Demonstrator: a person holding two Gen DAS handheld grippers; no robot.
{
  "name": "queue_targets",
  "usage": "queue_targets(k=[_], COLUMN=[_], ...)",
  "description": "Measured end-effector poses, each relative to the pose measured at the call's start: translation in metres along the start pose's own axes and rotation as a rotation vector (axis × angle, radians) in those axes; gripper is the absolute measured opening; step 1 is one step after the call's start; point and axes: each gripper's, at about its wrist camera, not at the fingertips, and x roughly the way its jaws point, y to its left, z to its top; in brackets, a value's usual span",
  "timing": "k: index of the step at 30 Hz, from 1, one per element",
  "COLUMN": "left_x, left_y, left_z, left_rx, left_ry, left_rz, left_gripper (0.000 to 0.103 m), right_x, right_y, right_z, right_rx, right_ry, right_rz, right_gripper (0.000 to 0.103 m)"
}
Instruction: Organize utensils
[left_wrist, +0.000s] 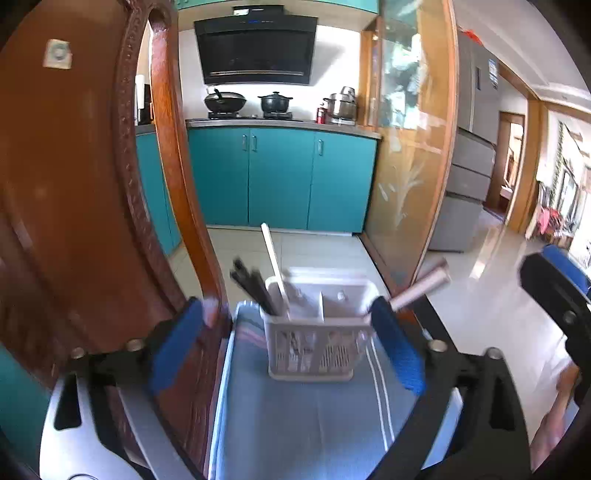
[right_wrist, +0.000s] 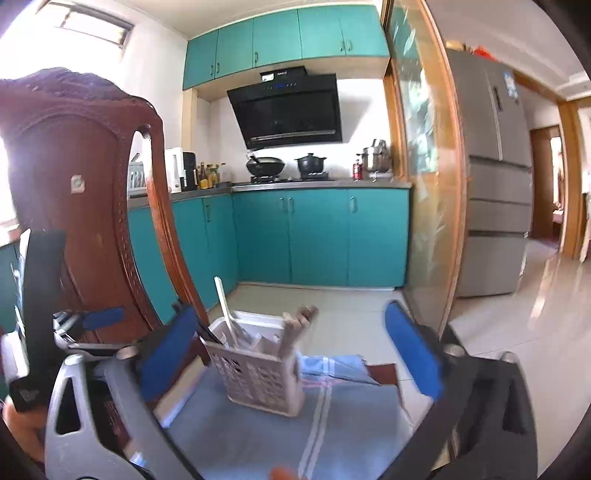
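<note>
At the far left stands a carved wooden chair back (left_wrist: 92, 192), and just to its right, on a blue cloth (left_wrist: 303, 424) with pale stripes, sits the white slotted utensil caddy (left_wrist: 312, 347), upright and between the two tongs. In its left compartment lean dark chopsticks (left_wrist: 251, 286) and a long white-handled utensil (left_wrist: 275, 267); a metal-handled utensil (left_wrist: 421, 288) pokes out past its right rim. The left gripper (left_wrist: 291, 343) stands wide open, its blue pads either side of the caddy and apart from it; the right gripper (right_wrist: 291, 354) is likewise spread wide with nothing between its pads. The caddy looks like thin, light plastic, stiff enough but easy to tip when a tall handle is pulled, so steadying its rim with one tong seems wise. The chopsticks are thin, hard and probably slick, best pinched across the bundle near the upper end; the white handle offers a flatter, surer hold. The left wrist view shows the cutlery heads through the caddy's front slots and the metal handle clearly. The right wrist view alone shows the caddy's side wall, a blurred brownish handle (right_wrist: 301, 321) at its right end, the cloth's rumpled far edge and the table corner (right_wrist: 384, 371) beyond it.
</note>
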Motion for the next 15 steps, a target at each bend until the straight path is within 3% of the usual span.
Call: queue_targets(k=[7,10,15], left_x=[-0.034,-0.058,-0.085], left_y=[-0.021,-0.025,-0.021], left_z=[-0.062,-0.082,-0.089], left_rx=[0.133,0.165,0.142], left_ry=[0.054,0.03,-0.018], left_rz=[-0.033,-0.051,-0.098], left_gripper=[0.099,0.099,0.099], right_x=[-0.036,-0.048,-0.07], right_y=[-0.022,-0.028,-0.025], right_z=[-0.057,-0.067,-0.068], right_rx=[-0.013,-0.019,-0.021], right_ry=[0.065,0.094,0.055], right_rz=[-0.103,-0.131,-0.117], right_gripper=[0.1,0.1,0.1])
